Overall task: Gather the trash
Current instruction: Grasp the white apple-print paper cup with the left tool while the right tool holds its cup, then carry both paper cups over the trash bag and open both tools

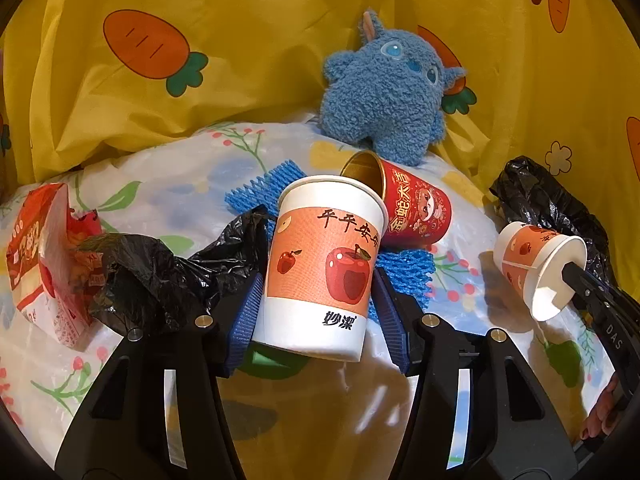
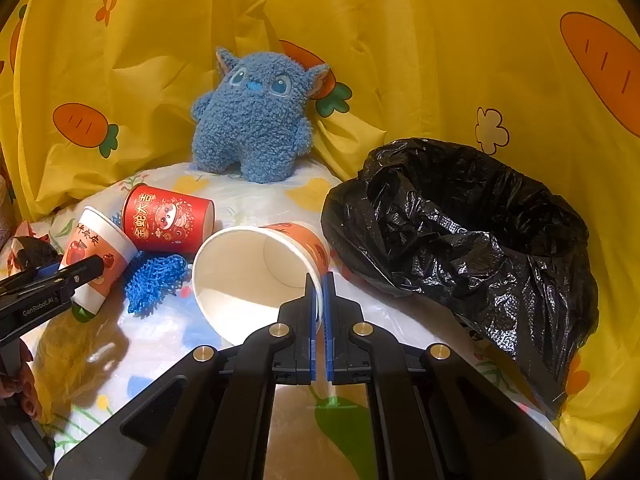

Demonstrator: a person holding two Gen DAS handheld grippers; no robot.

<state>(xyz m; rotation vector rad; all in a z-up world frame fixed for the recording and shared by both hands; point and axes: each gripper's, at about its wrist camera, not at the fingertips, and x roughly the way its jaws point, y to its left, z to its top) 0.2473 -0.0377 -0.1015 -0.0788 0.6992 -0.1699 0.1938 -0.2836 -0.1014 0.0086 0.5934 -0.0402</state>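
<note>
The left gripper [image 1: 318, 304] brackets an upright apple-print paper cup [image 1: 320, 268], one blue pad on each side of its lower wall. The left pad lies against the cup; whether the right pad presses on it cannot be told. The right gripper [image 2: 319, 280] has its jaws pinched together on the rim wall of a second apple-print cup [image 2: 256, 276], which is tipped with its white mouth toward that camera.

Taking the upright apple cup as landmark: just behind it and touching its rim lies a red cup [image 1: 408, 208] on its side, gold interior showing. Under and behind both sits a piece of blue foam netting [image 1: 256, 192]. To its left is a crumpled scrap of black plastic [image 1: 160, 268], and beyond that a torn red and white wrapper [image 1: 44, 256]. Well to its right, past the tipped cup, a black trash bag [image 2: 472, 240] stands open on the flowered table cover [image 2: 248, 200]. Farther back a fuzzy blue plush toy [image 2: 252, 120] leans against a yellow carrot-print cloth [image 2: 400, 60].
</note>
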